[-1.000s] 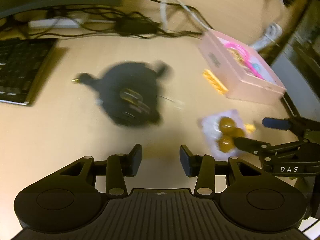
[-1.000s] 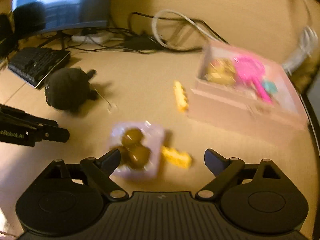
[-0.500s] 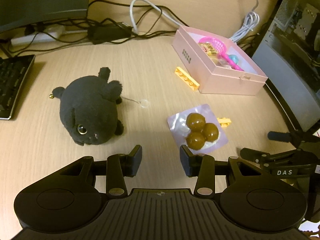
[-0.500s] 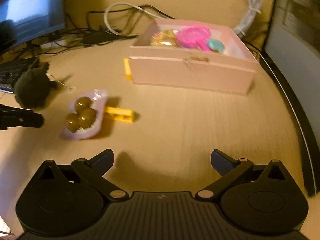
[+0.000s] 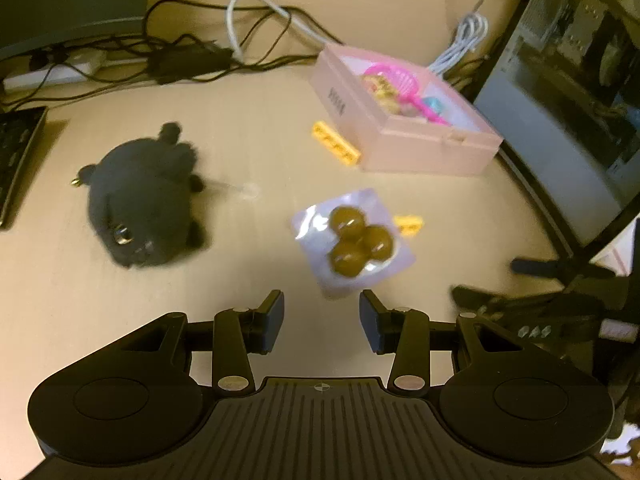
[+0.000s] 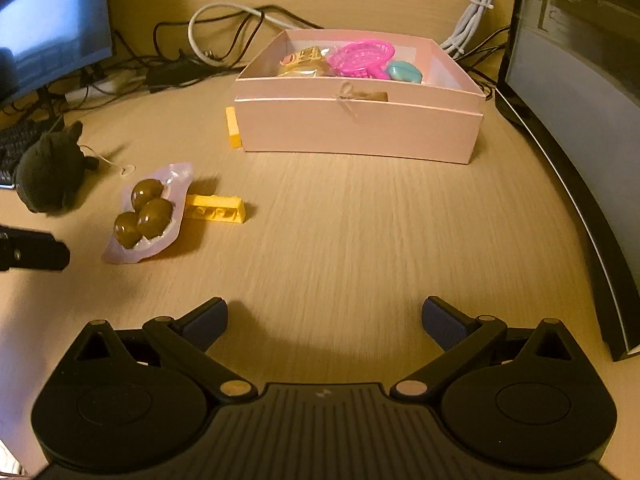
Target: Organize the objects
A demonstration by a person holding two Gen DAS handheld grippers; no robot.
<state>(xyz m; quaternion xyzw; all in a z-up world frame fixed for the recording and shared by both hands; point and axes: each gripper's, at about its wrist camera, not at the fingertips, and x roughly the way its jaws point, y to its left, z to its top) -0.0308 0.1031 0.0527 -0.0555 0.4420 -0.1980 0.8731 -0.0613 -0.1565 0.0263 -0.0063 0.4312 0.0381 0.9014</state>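
Note:
A clear packet with three brown balls (image 5: 352, 238) lies on the desk just ahead of my left gripper (image 5: 321, 322), which is open and empty. The packet also shows in the right wrist view (image 6: 146, 212). A black plush cat (image 5: 142, 208) lies to the left. A short yellow brick (image 6: 215, 209) lies beside the packet; a long yellow brick (image 5: 335, 143) lies against the pink box (image 6: 360, 120). The box holds a pink basket (image 6: 362, 58) and other toys. My right gripper (image 6: 324, 322) is wide open and empty above bare desk.
Cables and a power strip (image 5: 56, 72) run along the back. A keyboard (image 5: 16, 156) is at the far left, a monitor (image 6: 48, 20) at the back left. A dark computer case (image 6: 580, 100) stands along the right edge.
My left gripper has moved right and nearer to the packet of balls. My right gripper has swung right to face the pink box, with the packet now at its left.

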